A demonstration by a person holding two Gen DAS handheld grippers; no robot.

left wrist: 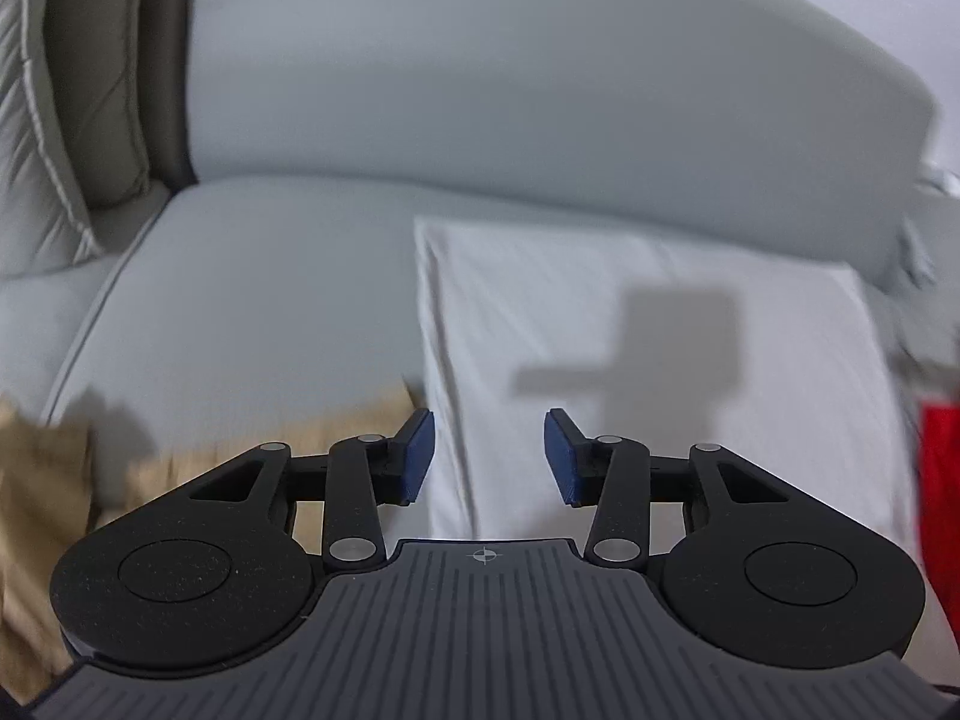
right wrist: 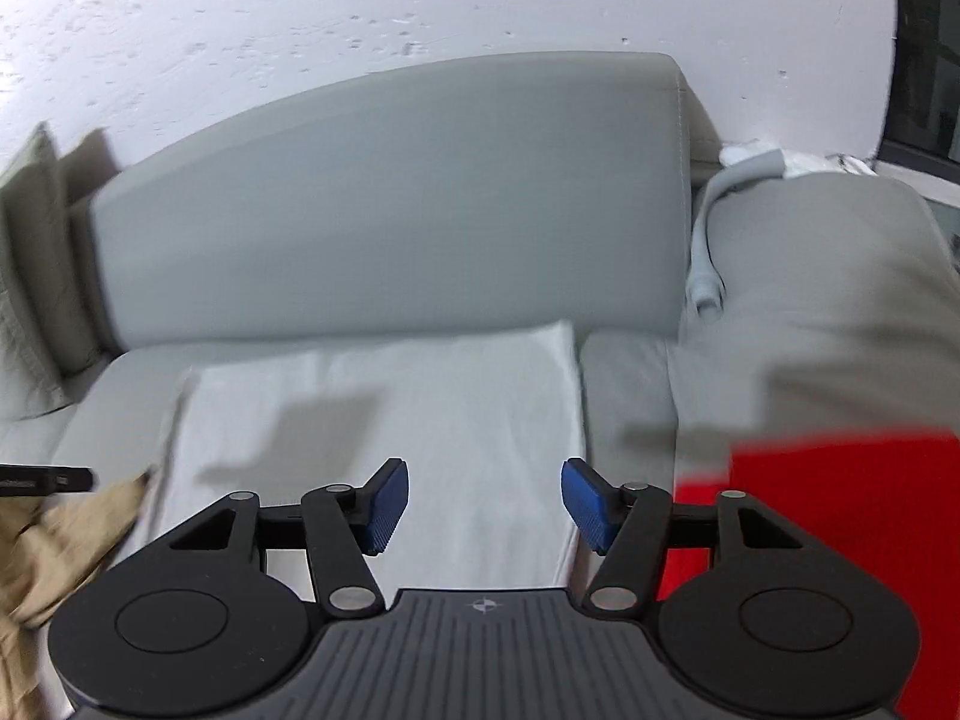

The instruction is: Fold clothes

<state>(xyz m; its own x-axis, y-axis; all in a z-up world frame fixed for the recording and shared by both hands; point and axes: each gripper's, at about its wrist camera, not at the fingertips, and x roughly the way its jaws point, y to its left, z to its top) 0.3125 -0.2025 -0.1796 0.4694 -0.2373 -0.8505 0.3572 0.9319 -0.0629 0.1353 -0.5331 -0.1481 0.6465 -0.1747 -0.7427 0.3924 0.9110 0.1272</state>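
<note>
A white folded garment [left wrist: 630,360] lies flat on the seat of a pale grey sofa [left wrist: 252,276], its shape a tidy rectangle with a soft doubled edge down its left side and faint creases across the top. The cloth looks thin and matte, and a blocky shadow falls across its middle. The sofa is smooth and leather-like, with a piped seam curving round the seat cushion and a broad, rounded backrest.

The left tool [left wrist: 487,457] hovers above the near edge of the white garment, its blue ribbed pads [left wrist: 420,456] standing well apart with nothing between them. The right tool [right wrist: 485,505] is likewise spread wide and empty, poised over the near right part of the same garment [right wrist: 432,420].

A crumpled tan cloth [left wrist: 36,510] with a coarser weave lies at the left of the seat, just beside the white garment. A bright red fabric [right wrist: 840,540] sits at the right.

The left wrist view alone shows a quilted beige cushion [left wrist: 54,120] with pale piping at the sofa's left end, and only a sliver of the red fabric. The right wrist view alone shows the rough textured white wall [right wrist: 300,30], a large greyish-beige garment [right wrist: 828,300] heaped on the sofa's right side, a grey ribbed hose [right wrist: 708,228] behind it, and the full spread of red. It also catches a dark edge of the left tool near the tan cloth [right wrist: 60,534].
</note>
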